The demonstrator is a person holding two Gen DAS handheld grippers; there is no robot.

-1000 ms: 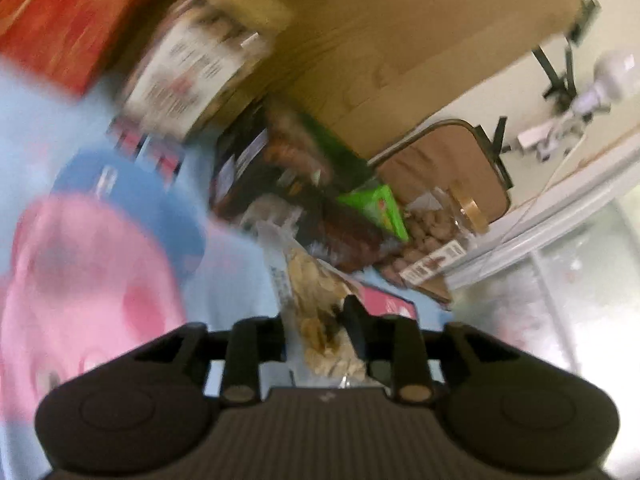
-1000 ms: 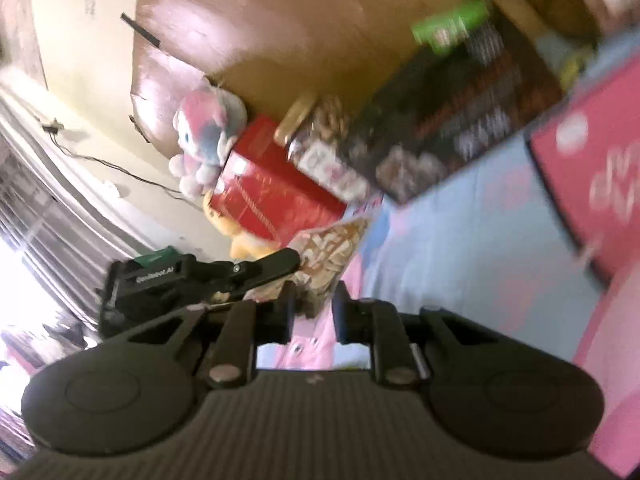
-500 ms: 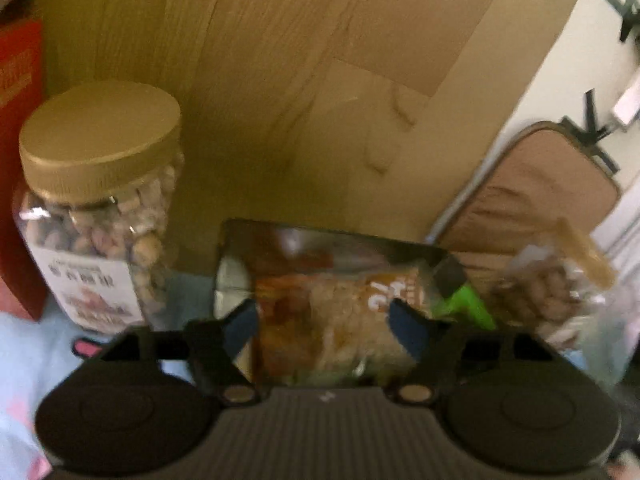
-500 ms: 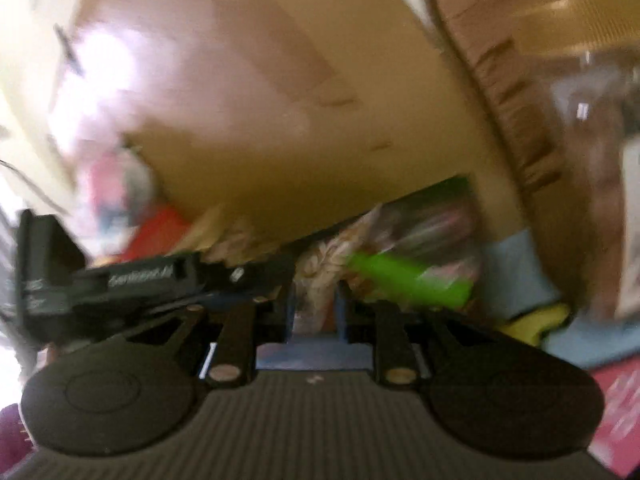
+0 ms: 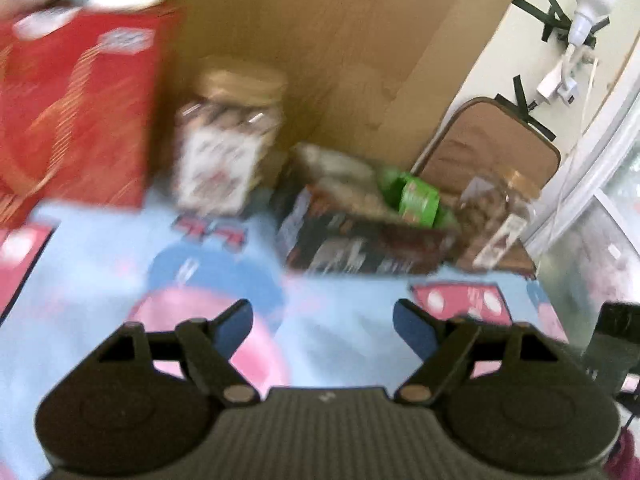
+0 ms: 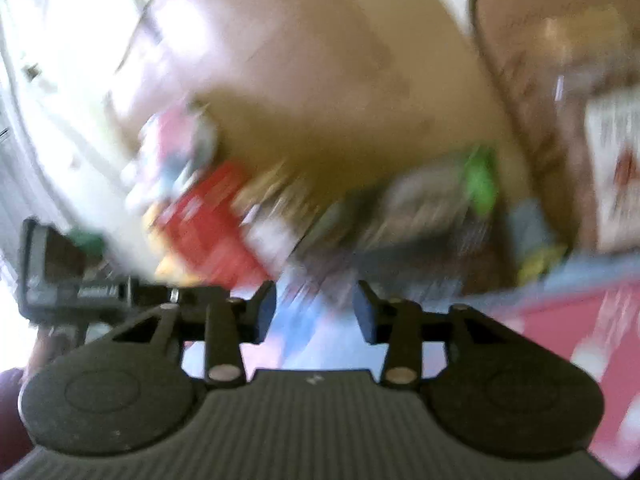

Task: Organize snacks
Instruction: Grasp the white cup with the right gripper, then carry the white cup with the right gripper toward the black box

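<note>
Apparently mostly finished: both claws, left claw (image 5: pixel 323 322) and right claw (image 6: pixel 315 312), gaped empty, while the snacks, red box (image 5: pixel 76 120), nut jar (image 5: pixel 230 140), and dark box (image 5: pixel 360 236), lined the frame's upper middle against the wooden board (image 5: pixel 340 40).

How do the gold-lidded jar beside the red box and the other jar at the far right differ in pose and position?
The jar by the red box stands upright next to the red box. The far-right jar leans tilted, right of the dark snack box. Both are clear, gold-lidded, white-labelled and brown-filled; blur hides more.
</note>
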